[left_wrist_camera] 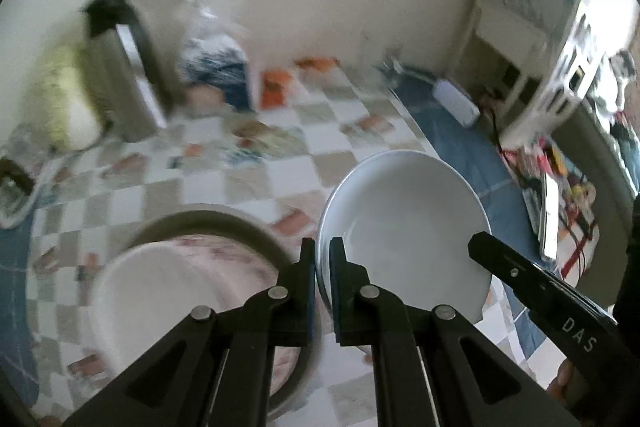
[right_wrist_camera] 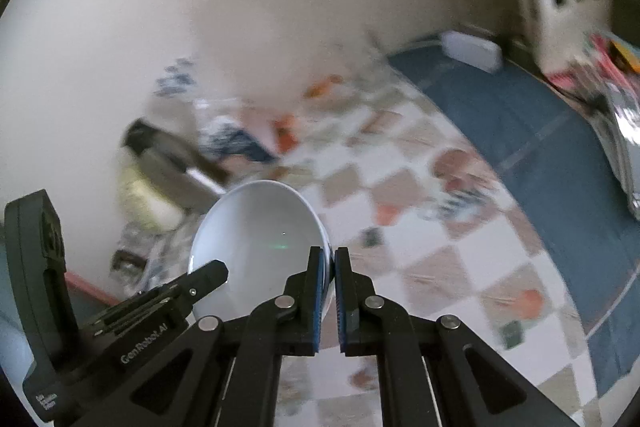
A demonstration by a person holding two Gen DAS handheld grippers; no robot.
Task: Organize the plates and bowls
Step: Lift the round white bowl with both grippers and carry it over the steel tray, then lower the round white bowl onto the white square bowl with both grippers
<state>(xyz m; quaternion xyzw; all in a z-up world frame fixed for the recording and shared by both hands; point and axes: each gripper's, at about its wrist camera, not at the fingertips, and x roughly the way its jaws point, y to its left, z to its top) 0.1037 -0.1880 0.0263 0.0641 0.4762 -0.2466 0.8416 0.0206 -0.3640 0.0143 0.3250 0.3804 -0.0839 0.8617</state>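
A plain white bowl (left_wrist_camera: 404, 227) hangs tilted above the checked tablecloth, held by both grippers. My left gripper (left_wrist_camera: 322, 247) is shut on its left rim, the rim pinched between the pads. My right gripper (right_wrist_camera: 329, 255) is shut on the opposite rim of the same bowl (right_wrist_camera: 256, 235). The right gripper (left_wrist_camera: 480, 243) shows at the bowl's far side in the left wrist view, and the left gripper (right_wrist_camera: 212, 273) at the bowl's near-left edge in the right wrist view. Below left, a pale pink-patterned dish (left_wrist_camera: 192, 291) rests in a dark-rimmed plate (left_wrist_camera: 256, 231).
A steel flask with a black top (left_wrist_camera: 120, 67) and a pale green bundle (left_wrist_camera: 60, 99) stand at the back left by the wall. Blue-patterned bags (left_wrist_camera: 216, 63) lie behind. The checked cloth (left_wrist_camera: 256, 179) ends at a blue surface (left_wrist_camera: 452, 139); a white slotted crate (left_wrist_camera: 560, 67) stands right.
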